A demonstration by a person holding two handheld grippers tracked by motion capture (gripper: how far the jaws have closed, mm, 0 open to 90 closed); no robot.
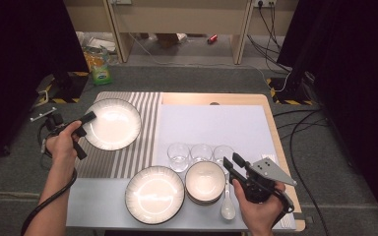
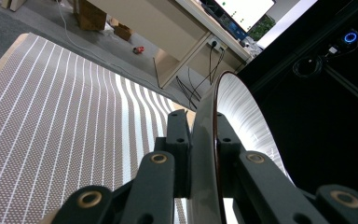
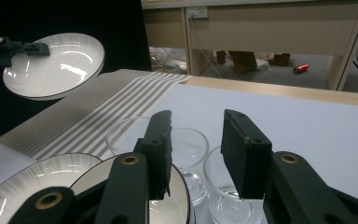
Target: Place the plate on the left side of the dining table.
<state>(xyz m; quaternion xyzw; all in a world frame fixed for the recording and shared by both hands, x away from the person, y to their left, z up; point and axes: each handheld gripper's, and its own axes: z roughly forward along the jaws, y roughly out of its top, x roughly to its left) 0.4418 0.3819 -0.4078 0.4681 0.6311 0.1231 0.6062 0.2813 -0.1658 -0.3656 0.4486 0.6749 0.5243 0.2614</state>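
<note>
The desk (image 1: 275, 142) carries a striped mat (image 1: 142, 132) on its left half and a pale sheet (image 1: 216, 123) on its right half. In the high view, taking the desk centre as the dial, the mat runs from 9 to 11 o'clock.

The held plate (image 1: 112, 124) hangs above the mat at about 10 o'clock. The right gripper view shows it lifted clear of the mat and tilted. The left hand-held gripper (image 1: 86, 120) is clamped narrow on the plate's rim at the plate's 9 o'clock edge, one jaw on each face of the rim.

A second plate (image 1: 154, 194) rests near the desk's front edge at 7 o'clock. A stack of bowls (image 1: 205, 182) sits touching or just beside it, at 6 o'clock. Three glasses (image 1: 201, 153) stand in a row just behind the bowls. A spoon (image 1: 227, 206) lies at 5 o'clock, just beside the bowls.

The right hand-held gripper (image 1: 232, 163) hovers at 5 o'clock, jaws moderately wide and holding nothing, aimed over the bowls and glasses.

Progress, as judged: one plate is in transit over the mat and not yet set down; the other pieces are untouched at the front.

Clearance: the mat below the plate is bare, as is the sheet from 12 to 2 o'clock. The front cluster is tight, and the mat's left edge is close to the desk edge.
</note>
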